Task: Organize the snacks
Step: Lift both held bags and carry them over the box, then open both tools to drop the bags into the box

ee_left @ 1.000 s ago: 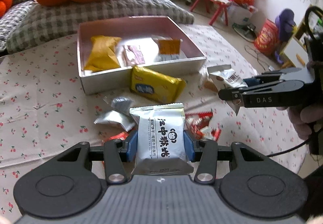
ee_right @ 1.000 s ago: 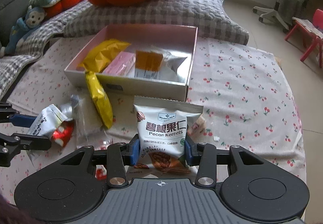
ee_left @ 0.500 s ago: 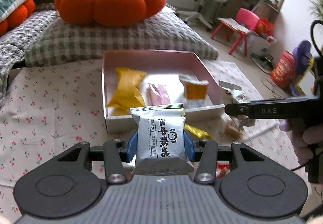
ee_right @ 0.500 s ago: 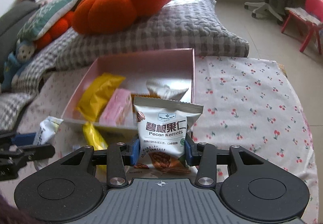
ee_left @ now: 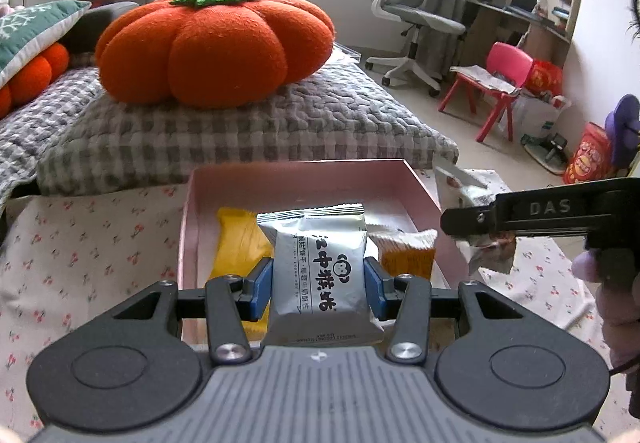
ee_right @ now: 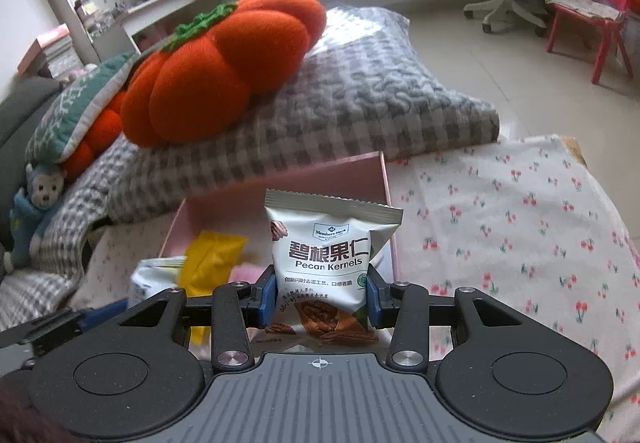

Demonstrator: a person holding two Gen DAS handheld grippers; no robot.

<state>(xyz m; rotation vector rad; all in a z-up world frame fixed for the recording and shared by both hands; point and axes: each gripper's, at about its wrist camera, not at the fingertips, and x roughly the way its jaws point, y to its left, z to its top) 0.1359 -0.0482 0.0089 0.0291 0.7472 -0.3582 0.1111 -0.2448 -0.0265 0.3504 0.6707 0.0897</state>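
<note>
Holding two snacks upright above the pink box (ee_left: 304, 173), both tools are clenched: the left hand-held gripper (ee_left: 319, 283) pinches a silver biscuit packet (ee_left: 320, 275) with black Chinese print, and the right hand-held gripper (ee_right: 321, 297) pinches a white pecan kernels bag (ee_right: 324, 263). Inside the box lie a yellow packet (ee_left: 240, 247) on its left side and an orange-and-white packet (ee_left: 406, 251) toward its right. The box sits on a cherry-print cloth (ee_right: 500, 227), its far edge near a grey checked cushion (ee_left: 224, 135) carrying an orange pumpkin pillow (ee_left: 216, 47).
</note>
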